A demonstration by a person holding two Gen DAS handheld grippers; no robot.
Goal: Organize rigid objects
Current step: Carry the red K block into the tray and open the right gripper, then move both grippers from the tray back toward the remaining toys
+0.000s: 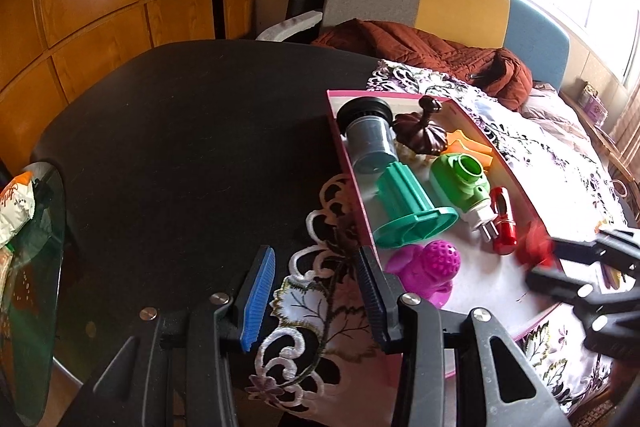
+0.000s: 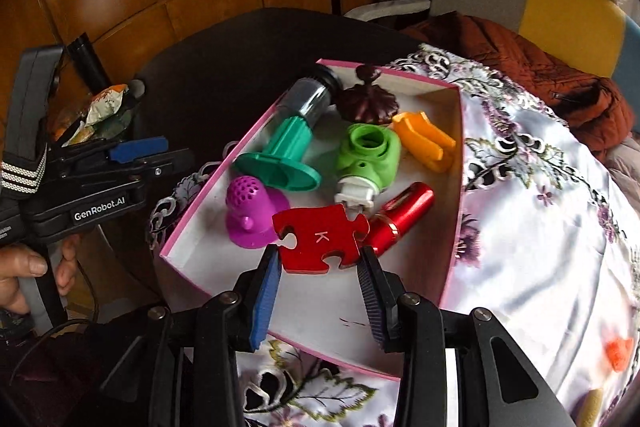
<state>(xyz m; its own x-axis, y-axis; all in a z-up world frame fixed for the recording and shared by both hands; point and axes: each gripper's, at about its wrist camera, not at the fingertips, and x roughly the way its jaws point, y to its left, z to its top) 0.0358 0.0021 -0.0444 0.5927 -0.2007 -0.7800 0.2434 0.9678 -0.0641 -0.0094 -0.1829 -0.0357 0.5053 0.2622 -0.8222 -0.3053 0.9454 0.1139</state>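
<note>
A red puzzle piece (image 2: pixel 322 239) (white "K" on top) hangs flat over the pink-rimmed box (image 2: pixel 454 227) of toys.

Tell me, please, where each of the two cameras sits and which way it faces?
Left wrist: sits on the left gripper, looking down over its empty, open fingers at the black table and the box; the right gripper shows blurred at the right.
Right wrist: sits on the right gripper, looking down into the box, its fingers shut on a red puzzle piece; the left gripper and a hand show at the left.
Shared: box, toys, table, sofa.
</note>
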